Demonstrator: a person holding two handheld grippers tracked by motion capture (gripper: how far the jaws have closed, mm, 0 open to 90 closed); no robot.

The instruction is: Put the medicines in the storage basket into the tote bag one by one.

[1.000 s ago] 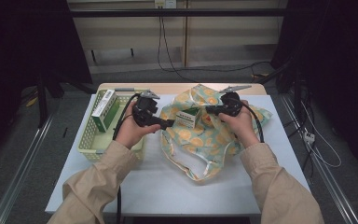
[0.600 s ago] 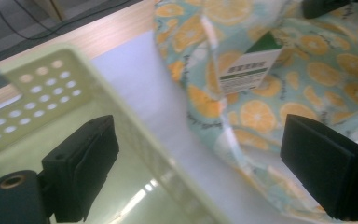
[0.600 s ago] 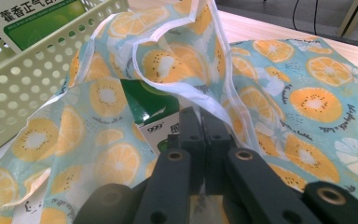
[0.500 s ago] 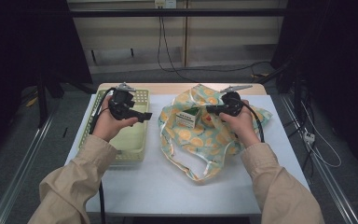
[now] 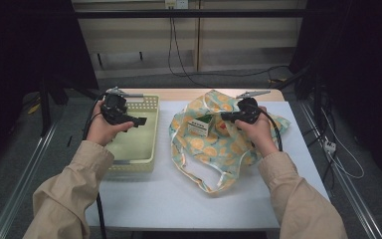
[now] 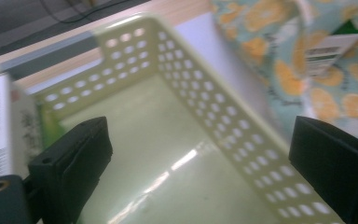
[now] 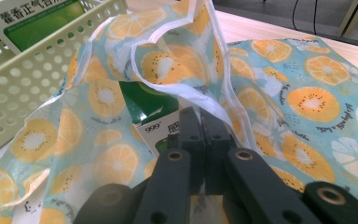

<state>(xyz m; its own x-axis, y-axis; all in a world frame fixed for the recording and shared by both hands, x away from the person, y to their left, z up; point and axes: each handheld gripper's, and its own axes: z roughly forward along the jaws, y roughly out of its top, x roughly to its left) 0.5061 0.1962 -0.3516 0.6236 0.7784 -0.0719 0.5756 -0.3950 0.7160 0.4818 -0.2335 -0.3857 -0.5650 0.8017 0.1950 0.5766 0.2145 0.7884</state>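
Legible markings: two boxes.
Box in basket (image 7: 37, 21) reads "999" with Chinese characters "藿香正气"; box in bag (image 7: 156, 128) shows "999"; barcode digits unreadable.

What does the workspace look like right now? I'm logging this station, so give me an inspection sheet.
Surface: pale table, wooden strip at far edge.
Job's things: fruit-print bag lying open, green-and-white box in its mouth; yellow basket beside it, another box at its end.
Clutter: nothing seen.
Grippers: left gripper open over the basket; right gripper shut on the bag's edge.
Cables: gripper cable at the right; wires on the floor beyond.
Surroundings: dark curtains, floor rails.
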